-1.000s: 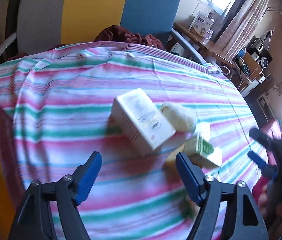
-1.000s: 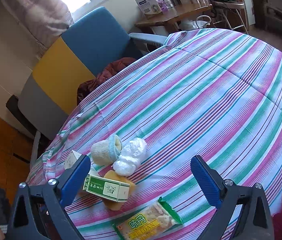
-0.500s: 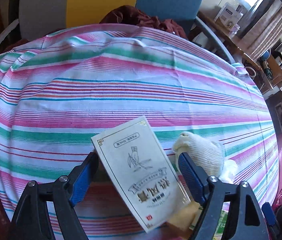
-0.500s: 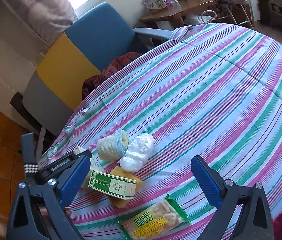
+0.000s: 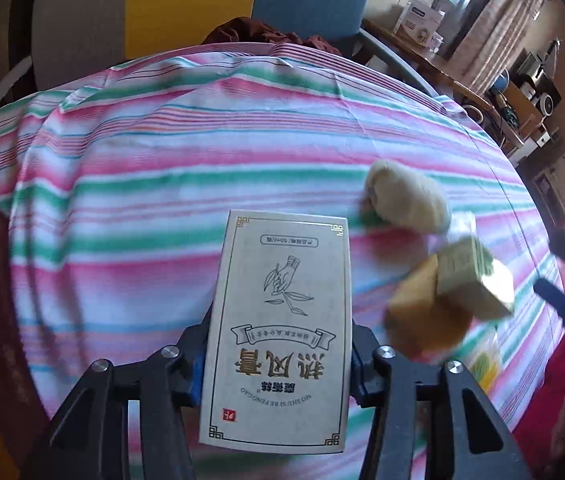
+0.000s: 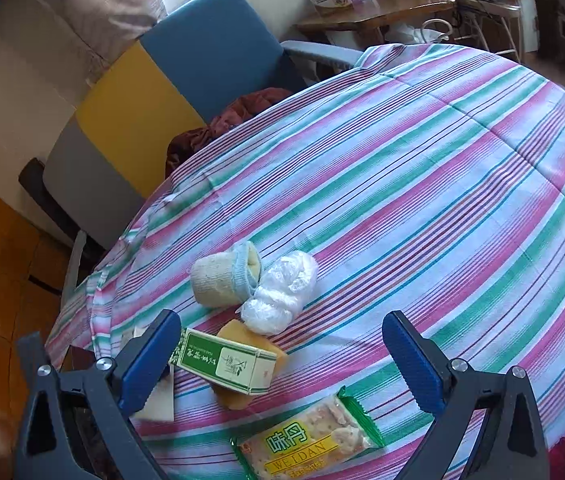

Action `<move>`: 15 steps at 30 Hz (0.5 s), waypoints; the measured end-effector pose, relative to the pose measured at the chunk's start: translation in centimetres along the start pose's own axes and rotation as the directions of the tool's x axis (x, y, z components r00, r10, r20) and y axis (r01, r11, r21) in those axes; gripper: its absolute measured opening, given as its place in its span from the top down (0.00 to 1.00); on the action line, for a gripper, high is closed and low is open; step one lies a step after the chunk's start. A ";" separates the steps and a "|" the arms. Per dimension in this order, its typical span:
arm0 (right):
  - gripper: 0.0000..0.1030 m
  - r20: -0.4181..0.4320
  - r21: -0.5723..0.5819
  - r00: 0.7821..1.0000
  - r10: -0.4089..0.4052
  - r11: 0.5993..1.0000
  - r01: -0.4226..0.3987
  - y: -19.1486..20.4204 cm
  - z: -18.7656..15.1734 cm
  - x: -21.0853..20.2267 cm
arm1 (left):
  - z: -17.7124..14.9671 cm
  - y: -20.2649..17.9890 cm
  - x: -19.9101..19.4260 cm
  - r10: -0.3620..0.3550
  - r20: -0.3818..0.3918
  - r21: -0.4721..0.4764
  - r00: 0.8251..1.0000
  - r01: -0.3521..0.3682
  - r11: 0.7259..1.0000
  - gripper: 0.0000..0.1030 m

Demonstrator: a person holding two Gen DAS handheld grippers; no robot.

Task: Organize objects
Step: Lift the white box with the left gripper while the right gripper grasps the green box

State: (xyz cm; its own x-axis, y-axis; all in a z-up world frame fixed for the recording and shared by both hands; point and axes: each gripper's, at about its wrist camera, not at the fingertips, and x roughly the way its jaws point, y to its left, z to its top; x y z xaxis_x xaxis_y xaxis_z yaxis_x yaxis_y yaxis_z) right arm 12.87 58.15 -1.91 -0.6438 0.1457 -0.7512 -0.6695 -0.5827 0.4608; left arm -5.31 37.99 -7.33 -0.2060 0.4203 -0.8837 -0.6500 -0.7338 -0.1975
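Closing the left jaws on the white box (image 5: 282, 320), seemingly already pressing its two long sides with the blue pads (image 5: 357, 376). Gripping the near half only, with the printed face turned up toward the camera. Leaving the far half sticking out ahead over the striped counter (image 5: 142, 184), straight along the line of the jaws. Squeezing across the short width, judging by this alignment, so needing no wrist roll before carrying it off.

Keeping the right jaws wide apart and holding nothing in them, just above the rest of the clutter. Looking down past their left pad at the green-and-white box (image 6: 224, 362), which is lying aslant on an orange block (image 6: 238, 394). Seeing the snack packet (image 6: 310, 444) nearest, flat between the two pads. Seeing the rolled sock (image 6: 224, 276) and the plastic wad (image 6: 282, 292) farther out, touching one another.

Treating the white box as the left hand's own job, since it is sitting at the left edge of the pile, away from the right jaws. Watching, probably, for the overhanging far end dipping or swinging into the sock while lifting.
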 end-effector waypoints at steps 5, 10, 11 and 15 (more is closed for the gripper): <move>0.00 -0.023 -0.084 0.999 0.027 0.996 -0.028 2.0 -0.8 0.8 | -3.8 -0.2 -1.7 0.013 0.022 0.051 1.000 -0.014 0.999 0.50; 0.00 0.003 -0.207 1.000 -0.018 0.978 0.018 4.1 -1.7 1.2 | -5.9 -0.2 -2.7 0.017 0.050 0.073 0.999 -0.021 0.997 0.50; 0.00 0.012 -0.236 0.999 -0.032 0.971 0.034 4.5 -1.8 1.3 | -5.8 -0.2 -2.5 0.016 0.052 0.071 0.999 -0.020 0.997 0.50; 0.00 0.013 -0.332 0.997 -0.072 0.941 0.073 5.7 -2.4 1.9 | -6.0 0.2 -2.7 0.000 0.053 0.056 0.999 -0.003 0.998 0.50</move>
State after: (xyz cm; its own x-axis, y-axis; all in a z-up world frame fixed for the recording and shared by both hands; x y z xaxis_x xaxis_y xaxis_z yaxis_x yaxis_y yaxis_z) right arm 8.74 53.20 -1.89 -0.5983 0.1978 -0.7764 -0.5536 -0.8026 0.2221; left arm -0.49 33.52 -7.53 -0.2446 0.4480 -0.8599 -0.6895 -0.7039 -0.1706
